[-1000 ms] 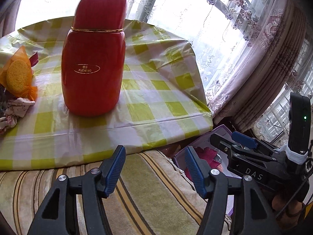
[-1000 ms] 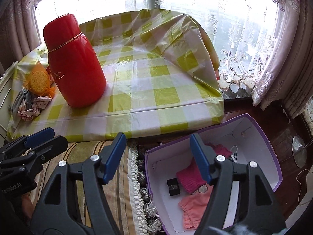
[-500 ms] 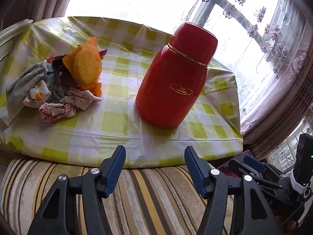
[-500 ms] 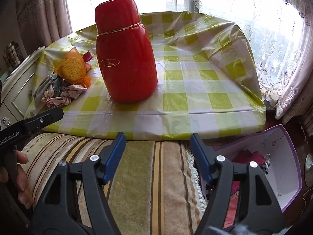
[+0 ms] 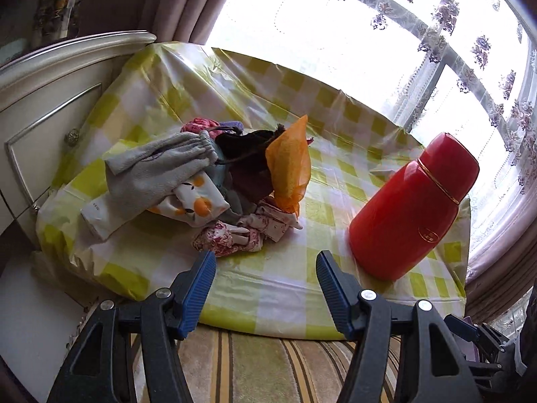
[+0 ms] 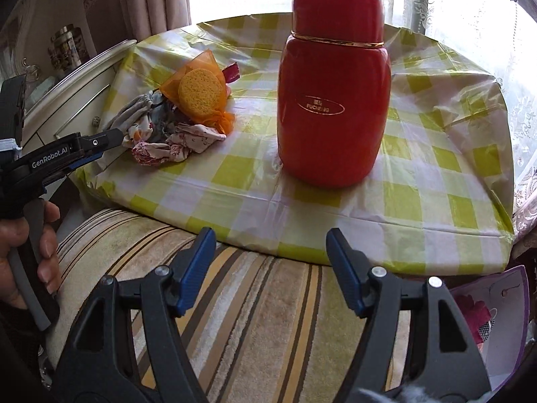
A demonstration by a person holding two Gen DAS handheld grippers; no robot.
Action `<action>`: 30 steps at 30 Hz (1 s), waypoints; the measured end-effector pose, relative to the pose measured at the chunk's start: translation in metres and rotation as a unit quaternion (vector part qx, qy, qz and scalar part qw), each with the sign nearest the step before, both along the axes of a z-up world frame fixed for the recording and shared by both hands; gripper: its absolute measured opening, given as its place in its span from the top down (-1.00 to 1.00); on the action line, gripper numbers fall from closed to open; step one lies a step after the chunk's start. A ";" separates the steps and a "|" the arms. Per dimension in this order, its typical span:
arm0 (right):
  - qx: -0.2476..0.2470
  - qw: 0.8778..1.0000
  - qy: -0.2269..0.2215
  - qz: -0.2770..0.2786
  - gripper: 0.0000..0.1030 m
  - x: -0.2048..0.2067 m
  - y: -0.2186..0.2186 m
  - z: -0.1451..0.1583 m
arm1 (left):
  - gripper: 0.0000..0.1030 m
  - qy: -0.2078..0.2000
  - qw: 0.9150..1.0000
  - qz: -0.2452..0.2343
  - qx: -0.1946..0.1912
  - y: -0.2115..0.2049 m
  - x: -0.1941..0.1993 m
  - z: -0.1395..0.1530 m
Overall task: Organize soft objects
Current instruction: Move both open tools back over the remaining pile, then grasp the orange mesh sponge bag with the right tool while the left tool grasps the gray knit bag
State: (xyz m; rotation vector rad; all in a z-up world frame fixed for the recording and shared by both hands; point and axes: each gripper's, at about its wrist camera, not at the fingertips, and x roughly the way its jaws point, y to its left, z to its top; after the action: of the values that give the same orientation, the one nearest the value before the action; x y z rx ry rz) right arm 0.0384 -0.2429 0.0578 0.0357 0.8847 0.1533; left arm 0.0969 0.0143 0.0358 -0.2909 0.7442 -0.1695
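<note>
A heap of soft things lies on the left of the checked table (image 5: pixel 335 174): a grey drawstring pouch (image 5: pixel 157 171), an orange-print cloth (image 5: pixel 198 203), a pink floral cloth (image 5: pixel 241 233), dark fabric (image 5: pixel 248 158) and an orange mesh bag (image 5: pixel 288 164) holding a yellow sponge (image 6: pixel 200 92). My left gripper (image 5: pixel 263 288) is open and empty, just in front of the floral cloth, short of the table edge. My right gripper (image 6: pixel 270 268) is open and empty over the striped cushion, facing the red flask. The heap (image 6: pixel 167 134) sits at its left.
A tall red flask (image 5: pixel 412 208) stands right of the heap, also in the right wrist view (image 6: pixel 332 100). A white cabinet (image 5: pixel 43 107) borders the table's left side. A purple box (image 6: pixel 486 315) with pink clothes sits on the floor at the lower right. A striped cushion (image 6: pixel 261 302) lies below.
Both grippers have swung left, away from the purple box. The left one now faces the heap of cloths from closer; the right one now faces the flask. Both stayed open.
</note>
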 end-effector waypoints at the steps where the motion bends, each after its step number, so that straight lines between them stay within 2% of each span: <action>1: -0.001 1.000 -0.003 0.010 -0.41 0.005 0.006 0.001 | -0.22 -0.004 1.000 0.008 0.006 0.006 0.005 0.000; 8: -0.002 0.998 -0.030 0.051 -0.54 0.048 0.045 0.008 | -0.22 -0.014 0.998 0.051 0.035 0.038 0.049 -0.002; 13: 0.000 0.997 -0.044 0.063 -0.60 0.081 0.067 0.008 | -0.23 -0.005 0.996 0.051 0.076 0.040 0.081 -0.009; 16: 0.006 0.996 -0.052 0.067 -0.65 0.099 0.078 0.007 | -0.24 0.019 0.993 0.045 0.110 0.039 0.101 -0.018; 20: 0.007 0.996 -0.058 0.073 -0.67 0.119 0.092 0.003 | -0.36 0.033 0.988 0.037 0.144 0.038 0.119 -0.030; 25: 0.002 0.995 -0.064 0.076 -0.68 0.143 0.108 -0.007 | -0.35 0.026 0.991 0.040 0.123 0.047 0.130 -0.034; 30: 0.001 0.996 -0.060 0.070 -0.68 0.166 0.119 -0.019 | -0.07 0.020 0.993 0.034 0.115 0.048 0.139 -0.039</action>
State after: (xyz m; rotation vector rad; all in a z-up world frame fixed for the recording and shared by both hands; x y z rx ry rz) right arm 0.2048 -0.1243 0.0389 -0.0335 0.7671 0.2840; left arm 0.2357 0.0625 -0.0029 -0.0996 0.7840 -0.0132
